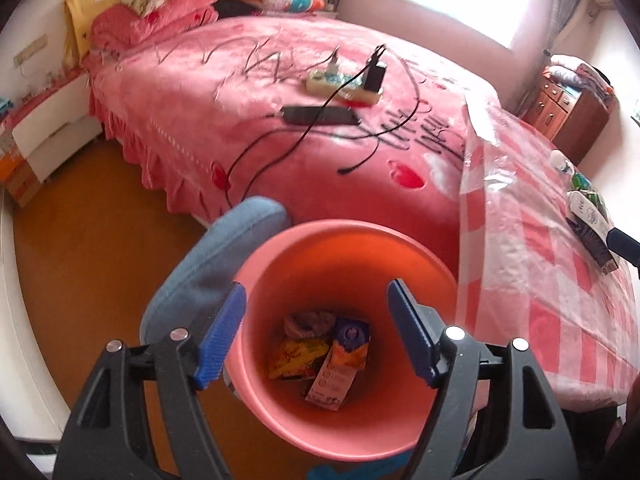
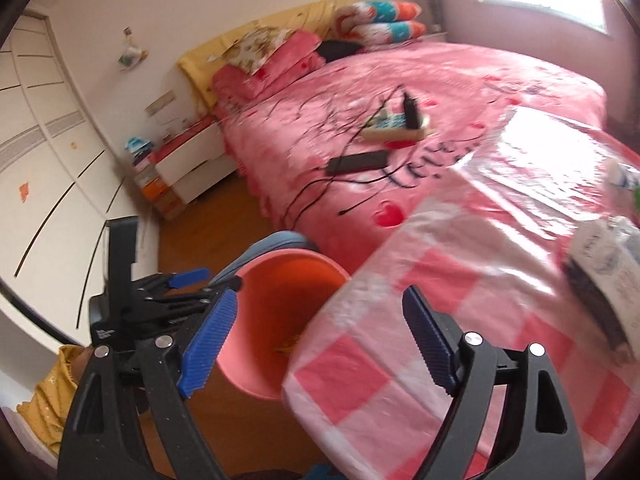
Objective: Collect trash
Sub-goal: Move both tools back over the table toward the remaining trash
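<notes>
A pink bin (image 1: 344, 228) stands on the floor against the table's corner. In it lie a yellow wrapper (image 1: 296, 360), an orange-and-white carton (image 1: 336, 376) and a purple packet (image 1: 352, 334). My left gripper (image 1: 317, 292) hangs open right above the bin's mouth, with nothing between its fingers. My right gripper (image 2: 320, 294) is open and empty over the near corner of the table (image 2: 400, 360), beside the bin (image 2: 256, 320). On the table's right side lie a white packet (image 2: 608, 256) on a dark box, and green wrappers (image 1: 582, 180).
A bed with a pink cover (image 1: 280, 120) carries a power strip (image 1: 340, 84), a black bar and loose cables. A blue cushioned seat (image 1: 224, 248) touches the bin's left side. A white nightstand (image 1: 52, 132), a wooden cabinet (image 1: 568, 108) and a wardrobe (image 2: 52, 140) line the walls.
</notes>
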A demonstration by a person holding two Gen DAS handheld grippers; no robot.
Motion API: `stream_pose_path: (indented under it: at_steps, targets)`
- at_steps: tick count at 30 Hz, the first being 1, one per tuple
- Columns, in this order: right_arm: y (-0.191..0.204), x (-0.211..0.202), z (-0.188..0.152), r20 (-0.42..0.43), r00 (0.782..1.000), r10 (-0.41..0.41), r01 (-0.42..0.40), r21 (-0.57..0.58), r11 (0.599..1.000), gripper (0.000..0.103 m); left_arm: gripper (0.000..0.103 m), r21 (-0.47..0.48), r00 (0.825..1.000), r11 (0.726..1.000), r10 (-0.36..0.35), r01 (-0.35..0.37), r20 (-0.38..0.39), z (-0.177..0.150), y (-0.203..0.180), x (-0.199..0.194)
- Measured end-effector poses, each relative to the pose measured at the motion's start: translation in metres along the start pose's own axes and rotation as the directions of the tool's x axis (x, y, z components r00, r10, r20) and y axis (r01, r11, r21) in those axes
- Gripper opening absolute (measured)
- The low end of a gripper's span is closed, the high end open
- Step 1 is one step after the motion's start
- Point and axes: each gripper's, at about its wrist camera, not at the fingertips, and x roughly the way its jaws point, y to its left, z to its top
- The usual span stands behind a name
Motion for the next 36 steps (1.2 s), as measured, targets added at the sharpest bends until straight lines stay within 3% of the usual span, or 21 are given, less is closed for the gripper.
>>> stream_pose_path:
  at_steps: [13, 23, 28, 36]
  targets:
    - [-0.066, -0.051, -0.024, 0.071, 0.993, -0.093, 0.084, 0.118, 0.99, 0.084, 0.082, 0.13, 0.994, 0.991, -0.041, 0.028, 0.097, 0.016, -0.07, -0.024]
    - [-0.108, -0.074, -0.044, 0.094, 0.985, -0.143, 0.127, 0.159, 0.979, 0.084, 0.082, 0.227, 0.991, 0.972, -0.085, 0.061, 0.099, 0.025, -0.134, -0.028]
    - [-0.142, -0.088, -0.051, 0.074, 0.989, -0.131, 0.111, 0.234, 0.966, 0.084, 0.082, 0.326, 0.987, 0.941, -0.129, 0.093, 0.092, 0.043, -0.18, -0.026]
    - [-0.224, -0.137, -0.059, 0.123, 0.979, -0.163, 0.096, 0.429, 0.898, 0.084, 0.083, 0.474, 0.971, 0.862, -0.233, 0.178, 0.058, 0.081, -0.269, -0.02]
